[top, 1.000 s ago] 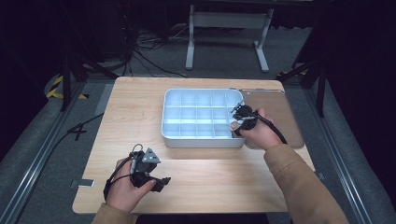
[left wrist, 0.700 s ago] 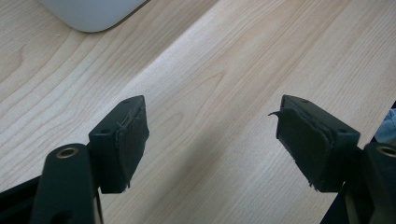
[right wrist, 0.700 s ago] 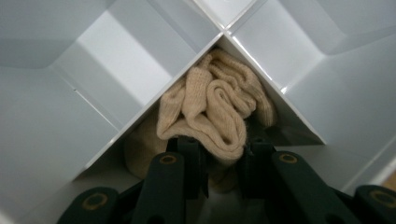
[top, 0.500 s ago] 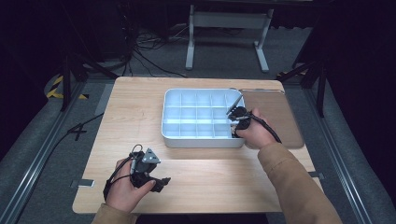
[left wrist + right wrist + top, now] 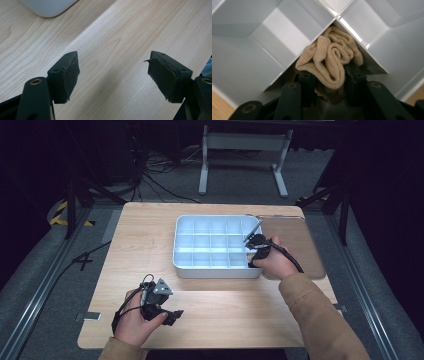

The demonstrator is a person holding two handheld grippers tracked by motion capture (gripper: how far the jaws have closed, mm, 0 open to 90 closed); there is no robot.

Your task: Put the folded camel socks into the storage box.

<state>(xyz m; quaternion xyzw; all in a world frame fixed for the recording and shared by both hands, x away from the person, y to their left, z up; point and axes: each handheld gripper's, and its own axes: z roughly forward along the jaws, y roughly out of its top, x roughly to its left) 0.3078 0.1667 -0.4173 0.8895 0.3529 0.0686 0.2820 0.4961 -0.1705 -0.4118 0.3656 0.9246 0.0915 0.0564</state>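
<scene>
Right gripper view looks down the right gripper (image 5: 329,100), whose jaws sit deep in one compartment of the tray (image 5: 244,67) with a bunched beige sock (image 5: 332,60) between them. They have just been opening; the sock's folds still lie against both inner faces, and whether the pads still press on it cannot be told. The sock fills the corner of that compartment, packed up against the two white dividers that meet above it. From the high view, the right gripper (image 5: 256,242) reaches into the tray (image 5: 200,270) at its right edge, in the middle row, with the right hand (image 5: 274,262) resting just outside the tray's near right corner. A brown mat (image 5: 300,245) lies on the table (image 5: 145,235) just beside the tray, to its right. The left gripper (image 5: 113,77) has its jaws spread wide with nothing between them, hovering over bare wood, a rounded tray corner (image 5: 47,7) showing at the top of the left gripper view. In the high view the left gripper (image 5: 167,312) and left hand (image 5: 135,322) are near the front edge of the table, well apart from the tray.
</scene>
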